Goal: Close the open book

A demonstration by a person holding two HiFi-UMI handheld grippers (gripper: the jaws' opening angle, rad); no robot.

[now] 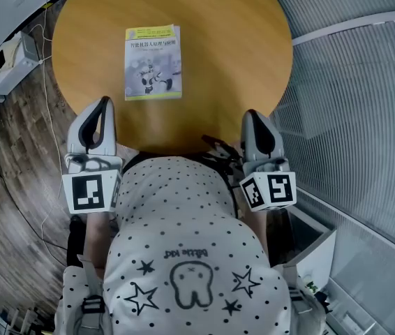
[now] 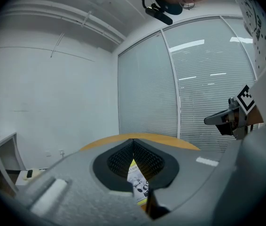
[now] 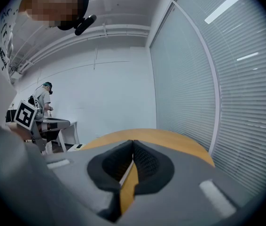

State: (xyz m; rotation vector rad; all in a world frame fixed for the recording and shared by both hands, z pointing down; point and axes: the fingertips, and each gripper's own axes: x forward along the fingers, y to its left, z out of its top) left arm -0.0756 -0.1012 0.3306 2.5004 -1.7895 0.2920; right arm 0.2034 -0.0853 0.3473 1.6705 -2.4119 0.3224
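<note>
The round wooden table [image 1: 239,40] fills the upper part of the head view. Its top is bare apart from the one book. To the left of it lies a dark wood-plank floor [image 1: 16,159]; to the right stands a wall of slatted blinds [image 1: 365,82].

The person's spotted shirt [image 1: 183,257] occupies the lower centre of the head view, between the two grippers.

The left gripper [image 1: 102,103] is held at the near edge of the table, pointing across it. In the left gripper view its fingers [image 2: 144,157] meet at the tips, with nothing clamped between them. The right gripper [image 1: 252,115] is held at the same edge, well apart from the left one. Its fingers [image 3: 144,161] also meet at the tips, and only the table top shows through the gap below the tips.

The book [image 1: 153,63] lies flat on the table, closed, with the front cover facing up. It sits ahead of the left gripper, apart from both grippers. Part of its cover shows through the gap below the left fingertips [image 2: 137,182].

Each gripper carries a marker cube: left cube [image 1: 91,192], right cube [image 1: 270,190].
</note>
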